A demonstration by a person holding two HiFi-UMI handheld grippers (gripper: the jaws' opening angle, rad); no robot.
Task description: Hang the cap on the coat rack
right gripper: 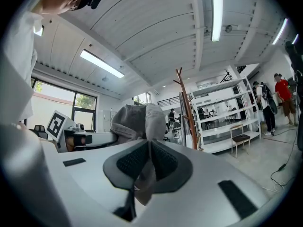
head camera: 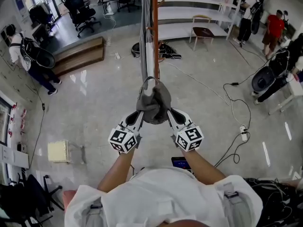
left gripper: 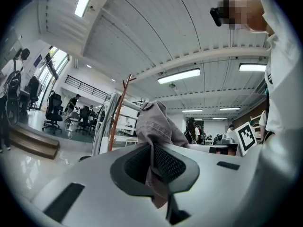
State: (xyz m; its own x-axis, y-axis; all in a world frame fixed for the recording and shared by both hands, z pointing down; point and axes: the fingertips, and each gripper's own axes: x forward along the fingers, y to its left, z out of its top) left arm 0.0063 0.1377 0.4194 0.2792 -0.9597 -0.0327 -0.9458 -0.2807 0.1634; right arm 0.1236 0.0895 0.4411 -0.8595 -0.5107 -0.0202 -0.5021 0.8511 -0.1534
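A grey cap (head camera: 154, 101) hangs between both grippers in front of the person's chest. My left gripper (head camera: 138, 116) is shut on its left edge, and the fabric (left gripper: 154, 126) runs down between the dark pads. My right gripper (head camera: 169, 113) is shut on the right edge, with the cap (right gripper: 135, 122) bulging above the pinched cloth. The coat rack (head camera: 155, 27), a reddish-brown wooden pole, stands just beyond the cap with a grey garment (head camera: 146, 32) draped along it. Its branching top (right gripper: 182, 84) shows to the right of the cap in the right gripper view, and the rack (left gripper: 120, 110) to the left in the left gripper view.
White shelving (head camera: 199, 13) and a small stool (head camera: 202, 32) stand behind the rack. Cables (head camera: 236, 108) trail over the glossy floor at right. A wooden platform (head camera: 78, 56) and office chairs (head camera: 80, 8) are at the back left; several people stand around the edges.
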